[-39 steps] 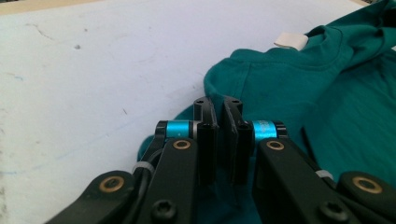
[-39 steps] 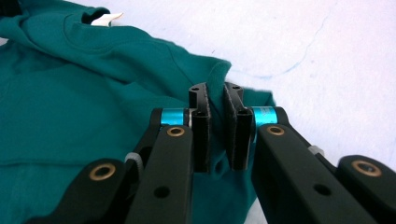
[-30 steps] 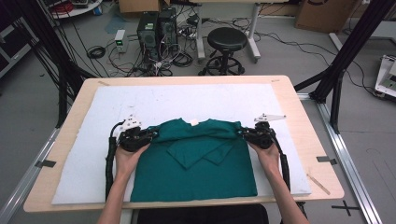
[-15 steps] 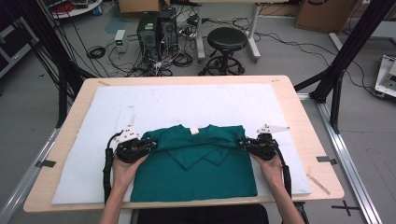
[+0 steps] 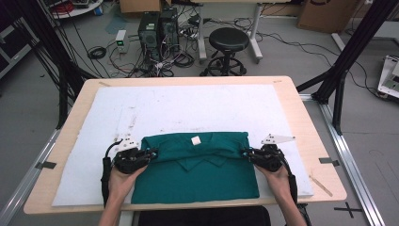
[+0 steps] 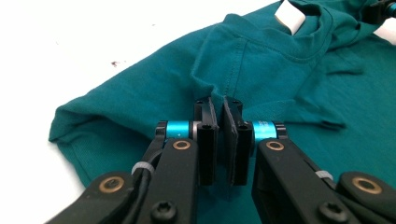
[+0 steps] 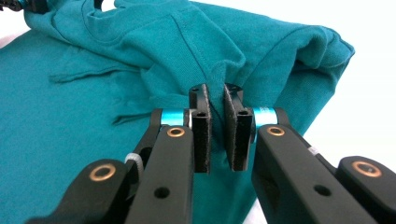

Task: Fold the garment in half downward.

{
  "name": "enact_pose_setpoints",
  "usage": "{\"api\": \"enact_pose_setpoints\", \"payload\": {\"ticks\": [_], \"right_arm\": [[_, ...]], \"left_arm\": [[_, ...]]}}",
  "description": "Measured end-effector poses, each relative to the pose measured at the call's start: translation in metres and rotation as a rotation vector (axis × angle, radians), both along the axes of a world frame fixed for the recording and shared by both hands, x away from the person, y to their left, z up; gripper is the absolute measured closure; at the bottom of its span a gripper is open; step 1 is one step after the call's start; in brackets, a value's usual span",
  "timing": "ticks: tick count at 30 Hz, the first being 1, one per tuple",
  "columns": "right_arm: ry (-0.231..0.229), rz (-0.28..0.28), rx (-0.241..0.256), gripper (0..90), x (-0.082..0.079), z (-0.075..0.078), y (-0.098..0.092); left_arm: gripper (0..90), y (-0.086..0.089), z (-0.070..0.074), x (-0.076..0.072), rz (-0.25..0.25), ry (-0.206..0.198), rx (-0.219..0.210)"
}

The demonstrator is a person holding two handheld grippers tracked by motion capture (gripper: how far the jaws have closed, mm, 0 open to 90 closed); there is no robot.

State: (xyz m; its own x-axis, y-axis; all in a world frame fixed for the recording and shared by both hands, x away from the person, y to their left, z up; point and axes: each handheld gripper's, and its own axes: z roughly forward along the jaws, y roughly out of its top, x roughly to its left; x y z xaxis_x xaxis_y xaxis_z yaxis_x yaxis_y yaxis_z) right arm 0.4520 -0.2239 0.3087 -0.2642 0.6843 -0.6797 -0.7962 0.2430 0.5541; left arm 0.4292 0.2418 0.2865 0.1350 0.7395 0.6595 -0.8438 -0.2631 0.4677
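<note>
Teal cloth sits pinched betw. both pairs of fingers. Left gripper (image 6: 218,122): its fingers (image 6: 206,140) are pressed nearly together w/ a fold of the green shirt (image 6: 261,70) caught in the narrow gap, near the sleeve seam. Right gripper (image 7: 215,108): same state, fingers (image 7: 201,130) closed on a bunched fold of the shirt (image 7: 93,116) at the shoulder edge, cloth puckered where it enters the gap.

Outward, in the high view: left gripper (image 5: 151,154) lies low and roughly level, pointing inward toward the shirt's left edge; right gripper (image 5: 245,153) mirrors it at the shirt's right edge, pointing inward too. Both sit at about the same depth on the worktop, well apart, w/ the shirt (image 5: 197,174) spanning betw. them. Left hand (image 5: 123,176) and right hand (image 5: 277,173) wrap the gripper bodies from behind; forearms come in from the bottom edge, angled slightly outward, roughly symmetric. Black cable loops beside each wrist.

Shirt lies on the white mat (image 5: 188,106) at the near side of the worktop (image 5: 301,113), upper part folded over toward the person so the collar w/ its white tag (image 5: 195,140) faces up along the far fold. Lower part flat, reaching the mat's near edge.
</note>
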Motion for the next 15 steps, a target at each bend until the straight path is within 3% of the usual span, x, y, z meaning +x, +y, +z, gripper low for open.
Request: {"api": "enact_pose_setpoints", "payload": {"ticks": [11, 15], "right_arm": [[-0.003, -0.027, -0.023, 83.6, 0.0, -0.022, 0.0], [0.011, 0.004, -0.041, 83.6, 0.0, -0.028, -0.003]], "left_arm": [[84.6, 0.001, -0.02, 0.002, 0.003, 0.022, 0.014], [84.6, 0.004, -0.026, 0.001, -0.001, 0.043, 0.016]]}}
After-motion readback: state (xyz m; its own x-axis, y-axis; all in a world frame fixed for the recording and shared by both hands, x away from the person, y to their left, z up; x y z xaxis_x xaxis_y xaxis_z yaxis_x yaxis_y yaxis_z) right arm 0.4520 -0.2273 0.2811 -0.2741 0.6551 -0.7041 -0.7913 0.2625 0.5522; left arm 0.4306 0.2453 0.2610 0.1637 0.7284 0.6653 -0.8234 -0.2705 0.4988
